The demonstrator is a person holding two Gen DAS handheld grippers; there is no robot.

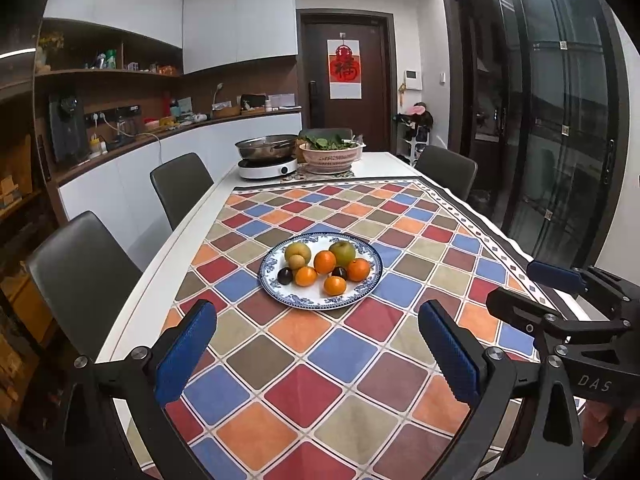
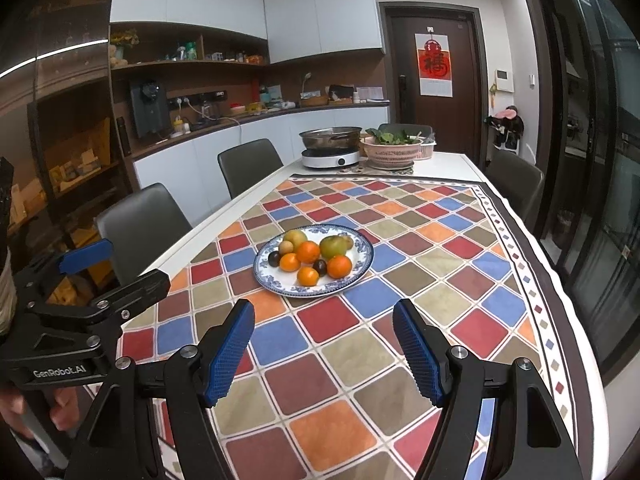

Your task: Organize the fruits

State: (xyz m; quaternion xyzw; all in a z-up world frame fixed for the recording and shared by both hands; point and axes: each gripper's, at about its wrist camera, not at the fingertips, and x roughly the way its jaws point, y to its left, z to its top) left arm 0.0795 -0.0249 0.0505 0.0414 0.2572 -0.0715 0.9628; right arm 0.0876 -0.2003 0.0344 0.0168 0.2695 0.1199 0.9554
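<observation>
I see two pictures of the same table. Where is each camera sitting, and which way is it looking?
Left wrist view: rides on the left tongs, looking forward and down over the checked tablecloth at the fruit plate; its own blue fingers show, open, with the right tongs beside it.
Right wrist view: rides on the right tongs, facing the same way; its open fingers, the left tongs and a hand show.
Both share the plate, the pan on the cooker, the pink basket of greens and the door.
</observation>
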